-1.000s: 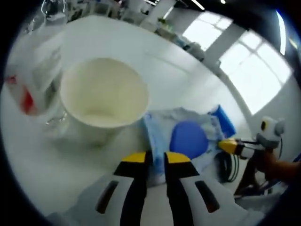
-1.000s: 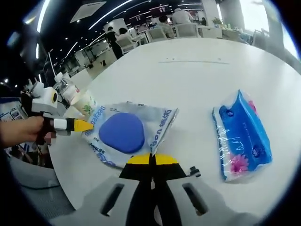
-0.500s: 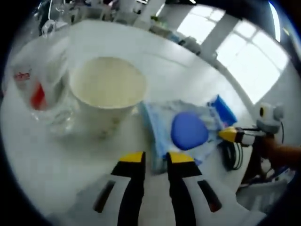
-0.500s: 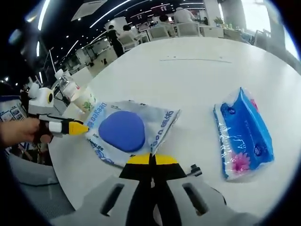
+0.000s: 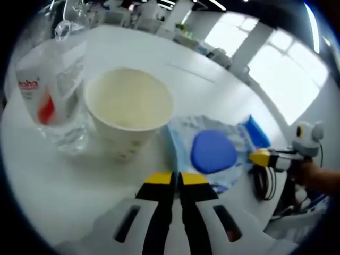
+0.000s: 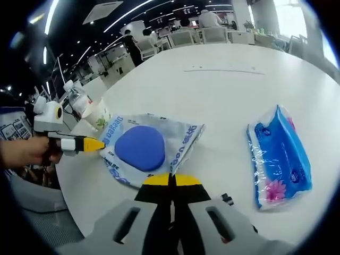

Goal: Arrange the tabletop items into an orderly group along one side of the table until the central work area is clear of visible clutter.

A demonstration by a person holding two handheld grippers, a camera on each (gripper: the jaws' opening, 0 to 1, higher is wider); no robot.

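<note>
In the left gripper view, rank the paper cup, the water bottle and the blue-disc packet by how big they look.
1. paper cup, largest, though it is nearest the camera.
2. water bottle and blue-disc packet look about alike; the fisheye makes ranking them unsure.

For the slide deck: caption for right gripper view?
Right tool shut beside bagged blue sponge; tissue pack lies apart.

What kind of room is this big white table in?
Probably a big open office or canteen. Past the white table people sit on pale chairs around more tables, long strip lights run across the ceiling, and tall windows let in daylight.
</note>
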